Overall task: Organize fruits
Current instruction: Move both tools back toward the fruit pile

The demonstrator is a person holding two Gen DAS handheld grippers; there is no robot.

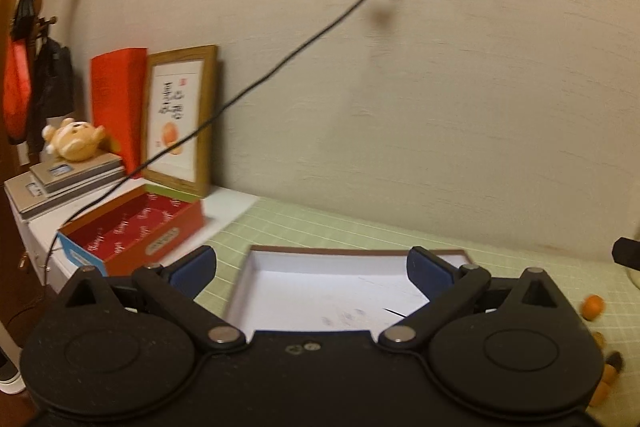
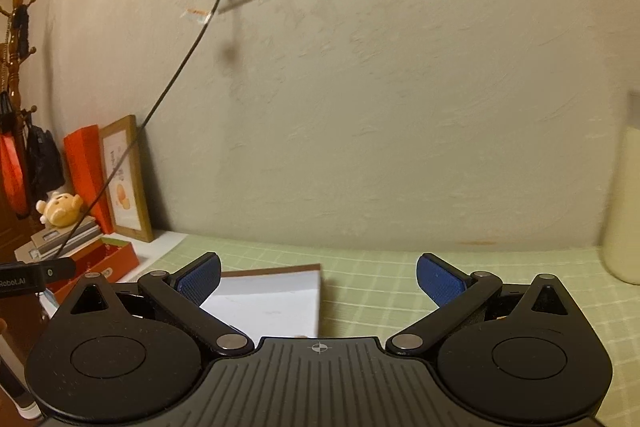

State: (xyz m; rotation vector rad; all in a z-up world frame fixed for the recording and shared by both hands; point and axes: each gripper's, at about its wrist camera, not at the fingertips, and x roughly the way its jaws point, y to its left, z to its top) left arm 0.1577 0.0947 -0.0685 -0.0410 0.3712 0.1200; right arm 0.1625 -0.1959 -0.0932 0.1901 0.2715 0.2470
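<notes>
In the left wrist view my left gripper (image 1: 314,269) stands open above a shallow white-lined tray (image 1: 328,291) with a brown rim, nothing between its blue pads. Small orange fruits (image 1: 593,307) lie on the green checked cloth (image 1: 360,231) at the far right edge, more of them (image 1: 606,375) lower down, partly hidden by the gripper body. In the right wrist view my right gripper (image 2: 320,277) is open and empty, held over the cloth (image 2: 400,267). The same white tray (image 2: 272,295) lies to its left, behind the left finger. No fruit shows in that view.
A red open box (image 1: 136,227) sits left of the tray, with a framed picture (image 1: 180,119), a red bag (image 1: 116,99), stacked books and a plush toy (image 1: 74,139) behind. A black cable (image 1: 280,67) runs from the wall socket. A cream container (image 2: 624,207) stands at right.
</notes>
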